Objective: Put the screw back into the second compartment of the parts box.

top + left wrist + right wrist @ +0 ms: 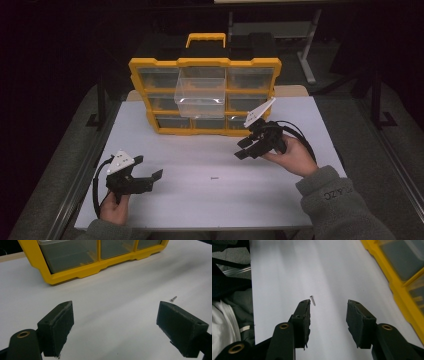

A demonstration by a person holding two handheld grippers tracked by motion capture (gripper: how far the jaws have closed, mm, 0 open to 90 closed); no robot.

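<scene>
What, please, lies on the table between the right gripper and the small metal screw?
Nothing: in the high view, bare white table separates the right gripper from the small metal screw.

A workshop or lab: a yellow parts organizer with clear drawers stands on a white table, metal frames behind it.

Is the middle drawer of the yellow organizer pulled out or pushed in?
Pulled out: the clear drawer juts forward from the yellow organizer, past its neighbours, and looks empty.
</scene>
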